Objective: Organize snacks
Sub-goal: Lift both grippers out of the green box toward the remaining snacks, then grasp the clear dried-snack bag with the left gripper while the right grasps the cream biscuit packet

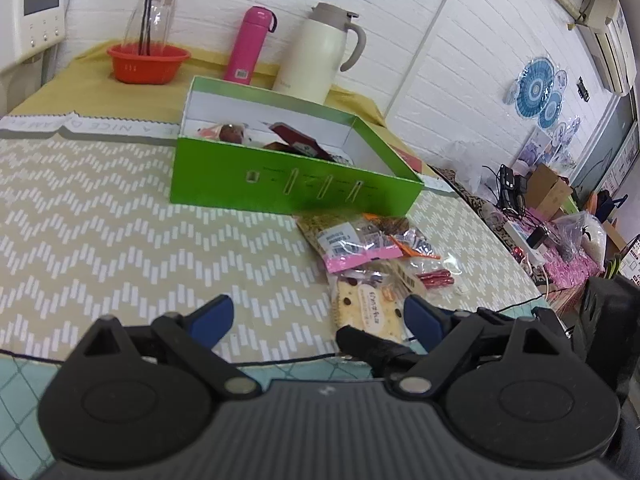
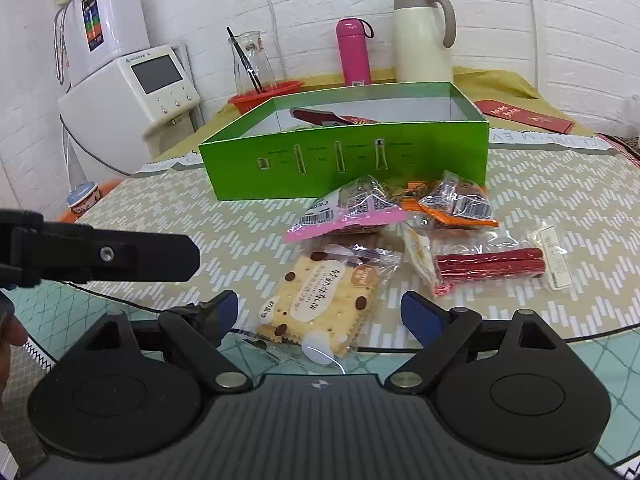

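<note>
Blue-padded fingers of the right gripper (image 2: 320,316) stand spread on either side of the clear-wrapped, chocolate-dotted cracker packet (image 2: 320,304), not pressing it. Other wrapped snacks (image 2: 404,216) lie at twelve o'clock, before the open green cardboard box (image 2: 348,152). At nine o'clock, the left gripper (image 1: 316,320) gapes empty.

Counter (image 2: 560,184) under chevron cloth. Green box (image 2: 344,152) mid, snack packets (image 2: 400,240) piled just near of it. Far edge: red basin (image 1: 148,62), pink flask (image 2: 354,54), cream jug (image 2: 422,36); red envelope (image 2: 524,116) far right.
</note>
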### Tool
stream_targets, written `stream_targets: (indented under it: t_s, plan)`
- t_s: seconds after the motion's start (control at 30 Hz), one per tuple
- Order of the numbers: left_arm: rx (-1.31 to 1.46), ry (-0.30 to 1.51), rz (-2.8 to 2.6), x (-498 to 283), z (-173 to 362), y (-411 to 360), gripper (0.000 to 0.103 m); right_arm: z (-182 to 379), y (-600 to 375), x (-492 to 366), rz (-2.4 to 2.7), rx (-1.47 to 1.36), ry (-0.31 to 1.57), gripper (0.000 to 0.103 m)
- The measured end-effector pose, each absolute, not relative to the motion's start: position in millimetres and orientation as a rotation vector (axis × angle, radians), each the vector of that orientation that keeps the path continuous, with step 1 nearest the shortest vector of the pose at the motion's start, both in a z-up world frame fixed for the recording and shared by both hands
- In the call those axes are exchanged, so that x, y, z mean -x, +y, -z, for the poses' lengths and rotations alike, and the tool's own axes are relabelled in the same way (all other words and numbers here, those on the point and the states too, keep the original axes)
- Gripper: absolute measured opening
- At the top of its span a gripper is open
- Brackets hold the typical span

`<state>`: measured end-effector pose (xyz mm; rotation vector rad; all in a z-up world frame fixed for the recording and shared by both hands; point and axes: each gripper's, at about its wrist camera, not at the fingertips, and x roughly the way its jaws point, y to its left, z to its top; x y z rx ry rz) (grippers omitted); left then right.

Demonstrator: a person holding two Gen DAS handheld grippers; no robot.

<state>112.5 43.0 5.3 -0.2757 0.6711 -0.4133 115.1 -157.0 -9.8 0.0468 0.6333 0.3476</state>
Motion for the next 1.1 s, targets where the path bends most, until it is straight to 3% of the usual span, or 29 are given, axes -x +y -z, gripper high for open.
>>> stream_targets:
  t_s: [0.3,0.37,0.43,0.57,0.7,0.8,0.97,1.03,1.1]
  plan:
    - [0.274,0.707,0.448,-125,1,31,0.086,8,-183,-93,-0.402,0.047,0.617,0.103]
    - [0.269,0.716,0.463,-129,2,23,0.086,7,-199,-82,-0.409,0.051,0.608,0.099]
    - [0.263,0.717,0.482,-135,3,14,0.086,7,-211,-73,-0.404,0.042,0.624,0.086]
    - [0.278,0.699,0.476,-159,-2,-6,0.086,6,-219,-62,-0.371,0.056,0.632,0.083]
    - [0.340,0.719,0.438,-194,-1,-19,0.086,6,-222,-62,-0.350,0.014,0.633,0.085]
    - [0.322,0.731,0.385,-213,6,-27,0.086,6,-221,-63,-0.335,0.000,0.634,0.103]
    - [0.267,0.756,0.344,-227,17,-31,0.082,5,-216,-66,-0.343,-0.009,0.628,0.103]
    - [0.269,0.763,0.355,-228,17,-32,0.075,4,-211,-72,-0.337,-0.024,0.633,0.103]
    - [0.254,0.781,0.374,-228,17,-35,0.074,6,-204,-79,-0.325,-0.027,0.659,0.103]
